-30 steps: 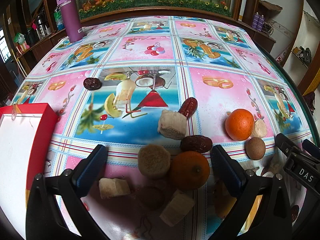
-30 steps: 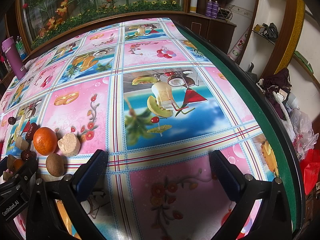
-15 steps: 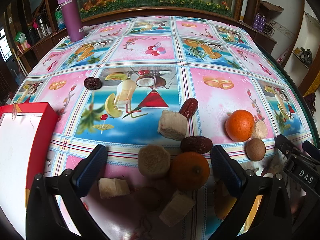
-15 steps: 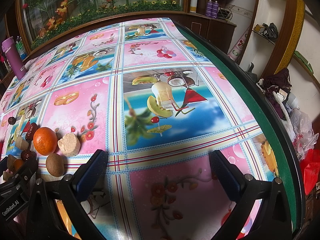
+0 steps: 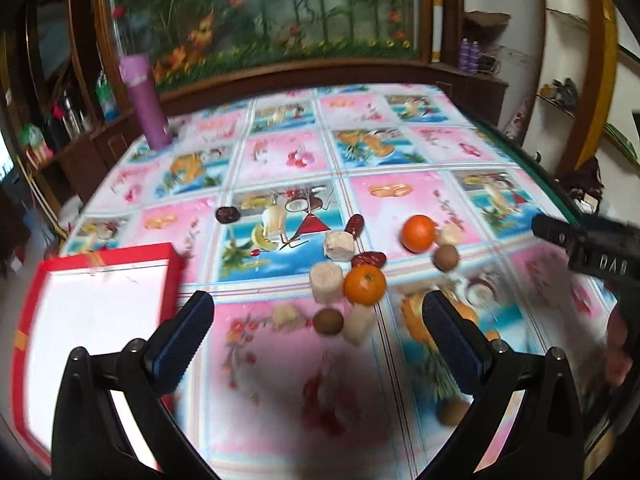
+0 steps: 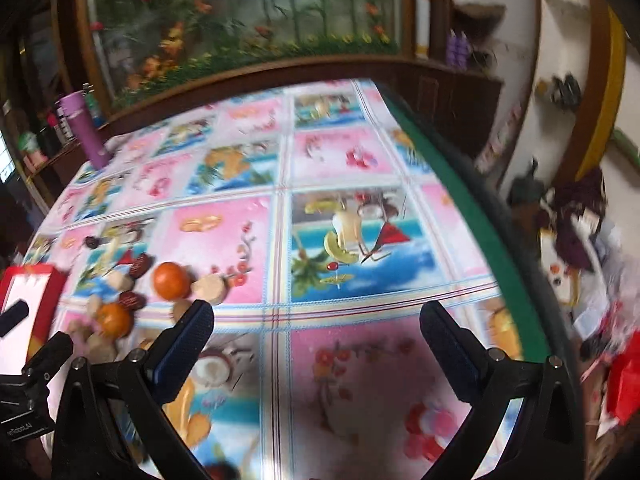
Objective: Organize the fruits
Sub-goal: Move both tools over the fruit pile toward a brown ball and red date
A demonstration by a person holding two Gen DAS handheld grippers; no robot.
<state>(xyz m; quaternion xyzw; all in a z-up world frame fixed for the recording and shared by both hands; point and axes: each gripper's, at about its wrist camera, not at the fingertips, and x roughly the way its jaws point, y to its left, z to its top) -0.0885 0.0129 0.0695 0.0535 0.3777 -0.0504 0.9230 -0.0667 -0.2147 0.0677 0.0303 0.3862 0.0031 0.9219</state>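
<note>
Two oranges lie on the patterned tablecloth, one near (image 5: pixel 364 284) and one farther right (image 5: pixel 418 233). Around them lie red dates (image 5: pixel 369 259), brown round fruits (image 5: pixel 328 321) and pale pastry blocks (image 5: pixel 326 281). My left gripper (image 5: pixel 316 344) is open and empty, raised above and short of the pile. My right gripper (image 6: pixel 316 344) is open and empty over bare cloth, with the pile at its left, where the farther orange (image 6: pixel 171 280) shows. Both views are blurred.
A red box with a white inside (image 5: pixel 92 320) lies at the left. A purple bottle (image 5: pixel 146 108) stands at the far left corner. The table's green edge (image 6: pixel 460 208) runs down the right side. A lone dark date (image 5: pixel 227 214) lies farther back.
Both grippers have lifted and pulled back from the table, so the fruit pile looks smaller and farther. Both stay open. The fruit has not moved.
</note>
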